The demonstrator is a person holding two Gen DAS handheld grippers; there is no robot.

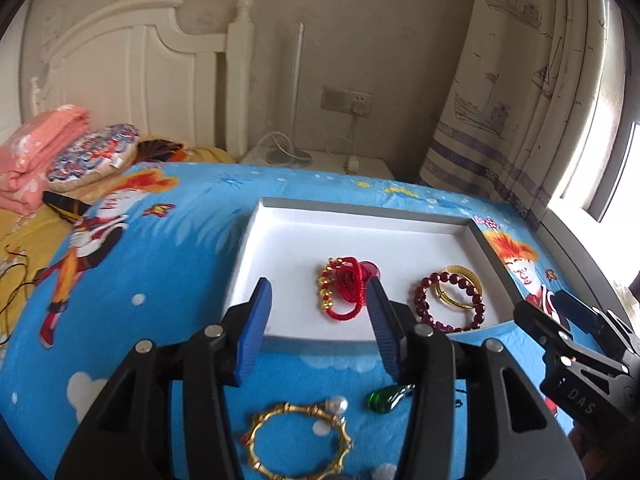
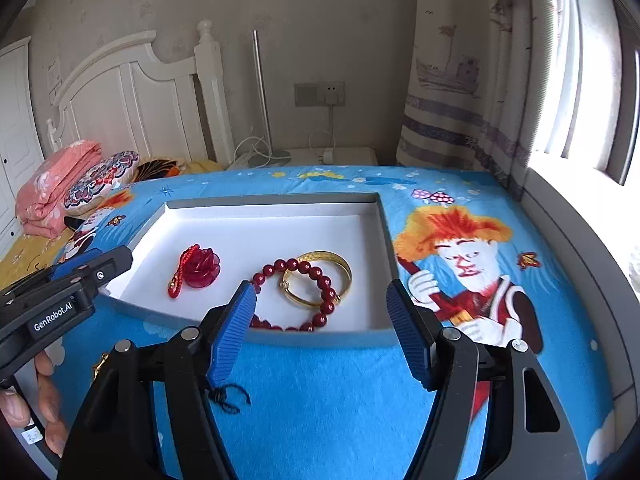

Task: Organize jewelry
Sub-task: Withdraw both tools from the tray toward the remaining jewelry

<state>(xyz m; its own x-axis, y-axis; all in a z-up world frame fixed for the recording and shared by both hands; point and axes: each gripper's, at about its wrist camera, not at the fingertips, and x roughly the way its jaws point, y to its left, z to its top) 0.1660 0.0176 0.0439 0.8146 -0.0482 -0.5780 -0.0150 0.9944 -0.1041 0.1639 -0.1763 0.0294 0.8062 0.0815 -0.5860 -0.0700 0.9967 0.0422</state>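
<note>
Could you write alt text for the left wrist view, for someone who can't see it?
An open left gripper hangs over a white tray holding a red cord bracelet, a dark red bead bracelet and a gold bangle. A gold link bracelet and green pendant lie outside on the blue blanket.

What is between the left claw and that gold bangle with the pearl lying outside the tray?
Nothing visible. The left gripper hangs open above the gold bangle, which lies on the bare blue blanket beside a green pendant.

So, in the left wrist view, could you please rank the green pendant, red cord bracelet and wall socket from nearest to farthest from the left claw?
1. Green pendant: on the blanket, by the left claw's right finger.
2. Red cord bracelet: inside the tray.
3. Wall socket: back wall.
</note>
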